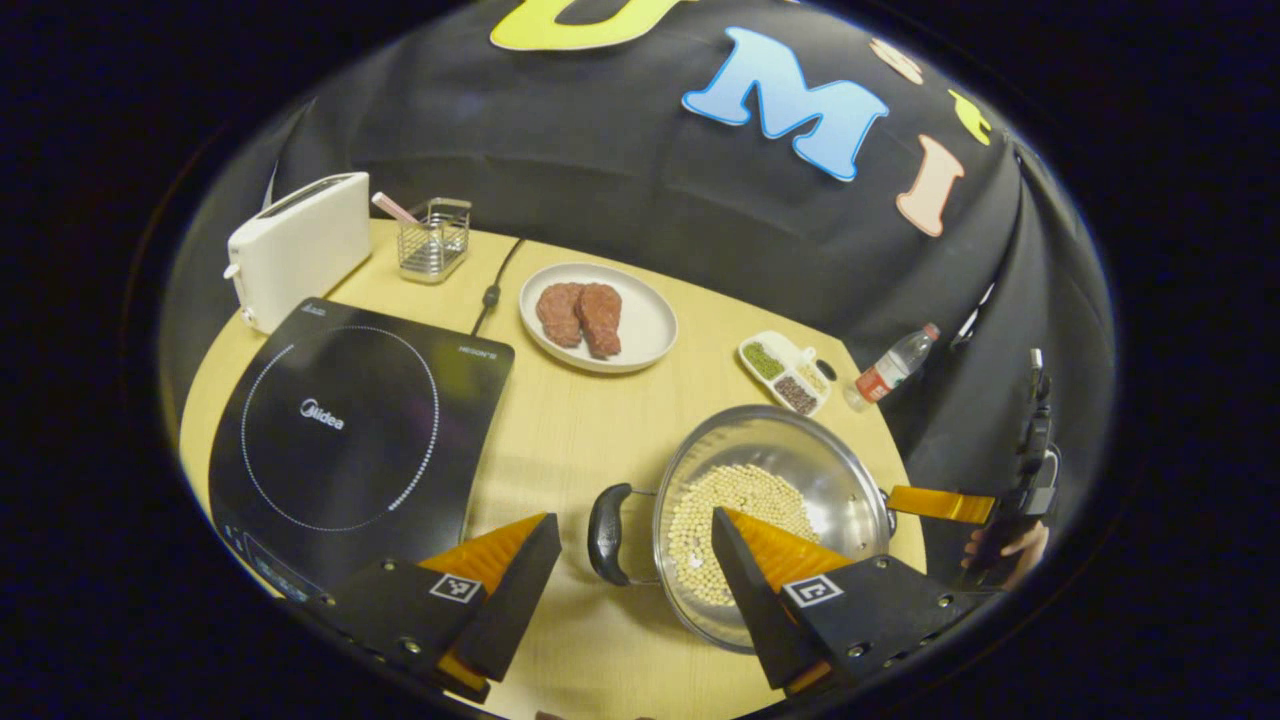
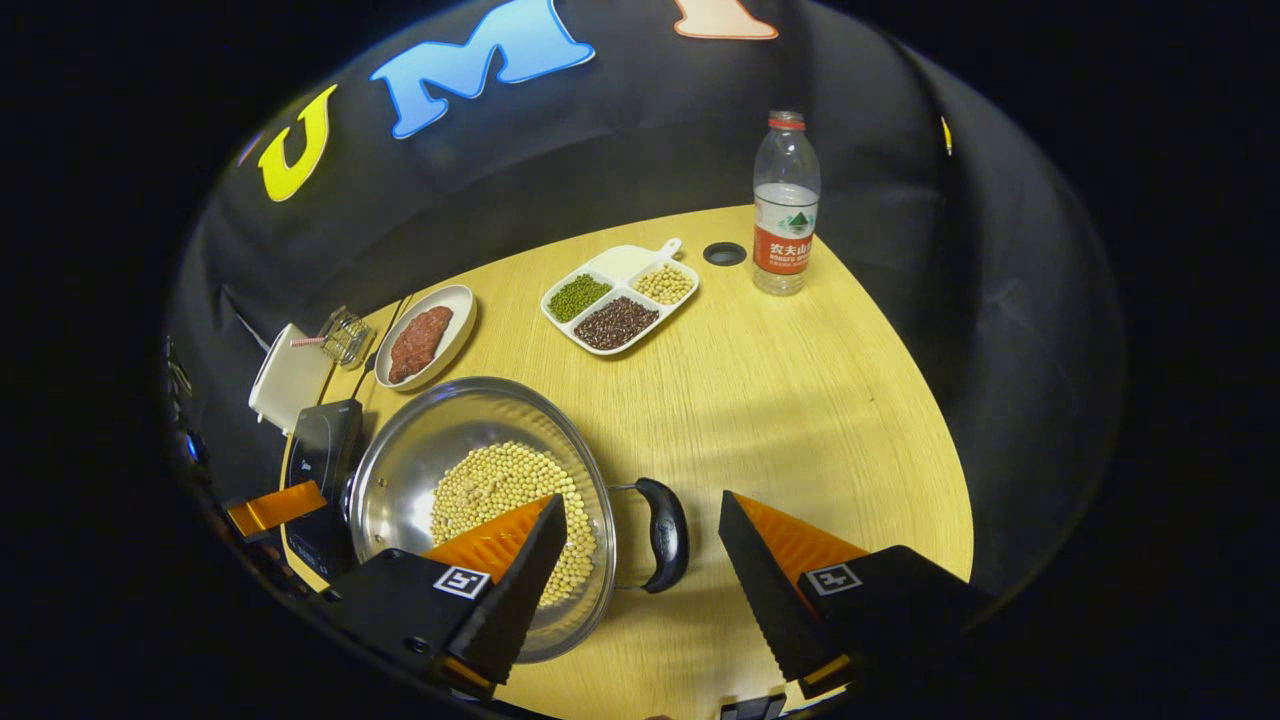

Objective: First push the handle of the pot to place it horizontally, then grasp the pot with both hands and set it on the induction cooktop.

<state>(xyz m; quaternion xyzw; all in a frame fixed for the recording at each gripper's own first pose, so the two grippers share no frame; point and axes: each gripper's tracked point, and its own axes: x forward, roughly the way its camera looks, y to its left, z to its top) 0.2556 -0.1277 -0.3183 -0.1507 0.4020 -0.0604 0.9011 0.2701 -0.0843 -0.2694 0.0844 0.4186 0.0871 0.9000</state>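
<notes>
Left gripper point(image 1: 632, 545): fingers spread wide, nothing between them but air; seen from its own view, they straddle the pot's black side handle point(image 1: 608, 533) from above, one finger over bare table point(image 1: 590, 420), the other over the pot's rim.

Right gripper point(image 2: 640, 545): fingers likewise spread wide; in the right gripper view they straddle the opposite black handle point(image 2: 665, 533), one finger over the pot point(image 2: 480, 500), the other over the table point(image 2: 800, 400); no contact with the handle can be confirmed in either view.

Pot point(image 1: 775, 510): steel, holding pale beans point(image 1: 735, 515); it stands on the table, near the front edge, to the right of the cooktop point(image 1: 350, 430) as the left gripper view shows it, and apart from it; the cooktop surface is bare.

In the left gripper view an orange finger point(image 1: 940, 503) of the other gripper sits just beside the pot's far rim, with a hand point(image 1: 1010, 548) behind it.

Further back: a plate point(image 1: 645, 320) with two pieces of meat point(image 1: 580, 315); a divided dish point(image 2: 618, 295) of green, dark and pale beans; an upright bottle point(image 2: 785, 205) near the table's far edge; a white toaster point(image 1: 300, 245) behind the cooktop; a wire holder point(image 1: 435, 240) beside the toaster.
</notes>
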